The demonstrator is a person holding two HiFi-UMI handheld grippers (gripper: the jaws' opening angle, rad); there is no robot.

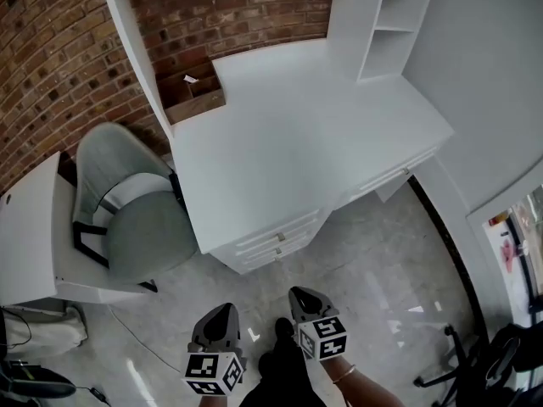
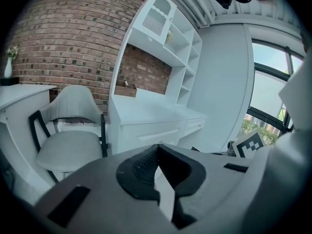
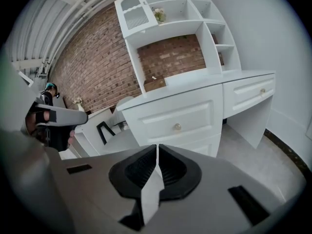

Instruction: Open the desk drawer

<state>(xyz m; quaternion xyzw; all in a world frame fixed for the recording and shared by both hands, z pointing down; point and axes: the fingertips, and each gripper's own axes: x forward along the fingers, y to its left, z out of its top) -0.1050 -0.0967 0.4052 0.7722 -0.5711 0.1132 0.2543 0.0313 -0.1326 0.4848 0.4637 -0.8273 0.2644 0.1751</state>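
Note:
The white desk point(image 1: 297, 134) has a stack of drawers point(image 1: 276, 237) under its front left part, each with a small round knob. In the right gripper view the top drawer point(image 3: 195, 112) and its knob point(image 3: 177, 126) lie straight ahead, a good way off. My right gripper point(image 1: 304, 295) point(image 3: 157, 146) is shut and holds nothing. My left gripper point(image 1: 225, 310) point(image 2: 157, 147) hangs beside it over the floor, its tips together and empty too. A second, wider drawer point(image 3: 248, 94) sits to the right, over the knee space.
A grey-white chair point(image 1: 140, 219) point(image 2: 68, 130) stands left of the desk, with another white desk point(image 1: 30, 227) beyond it. A brick wall backs the hutch shelves point(image 1: 386, 24). A black office chair point(image 1: 479, 363) is at the lower right. A person point(image 3: 48, 94) stands far left.

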